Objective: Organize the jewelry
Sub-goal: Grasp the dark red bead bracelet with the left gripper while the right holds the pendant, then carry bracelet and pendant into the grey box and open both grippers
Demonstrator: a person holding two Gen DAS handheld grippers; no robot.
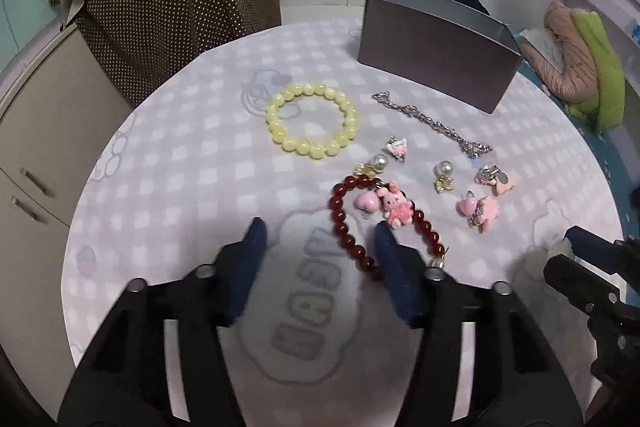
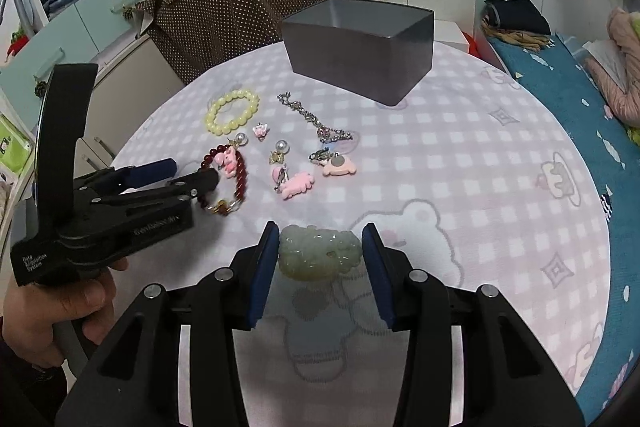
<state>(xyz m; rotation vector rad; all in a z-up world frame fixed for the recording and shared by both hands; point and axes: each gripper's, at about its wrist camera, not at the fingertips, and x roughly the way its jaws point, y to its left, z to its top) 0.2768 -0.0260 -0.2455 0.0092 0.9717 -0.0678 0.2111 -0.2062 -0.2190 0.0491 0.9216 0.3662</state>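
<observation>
The right gripper is clenched on a pale green jade carving, both blue pads pressed to its two ends so that the carving's long axis runs across from finger to finger, raised over the checked tablecloth. The left gripper is released: its pads stand apart and press on nothing, though the near arc of the dark red bead bracelet lies on the cloth between them, its loop stretching away from the fingers toward the pink rabbit charm.

Farther out lie the yellow bead bracelet, the silver chain, pearl earrings and pink charms. Beyond all of them stands the open grey box, at the far side of the table.

The box lies straight ahead of the right gripper, past the scattered pieces, so that hand, already loaded, seems the one to carry forward and over the rim. The left hand probably has only to close on the red beads.
</observation>
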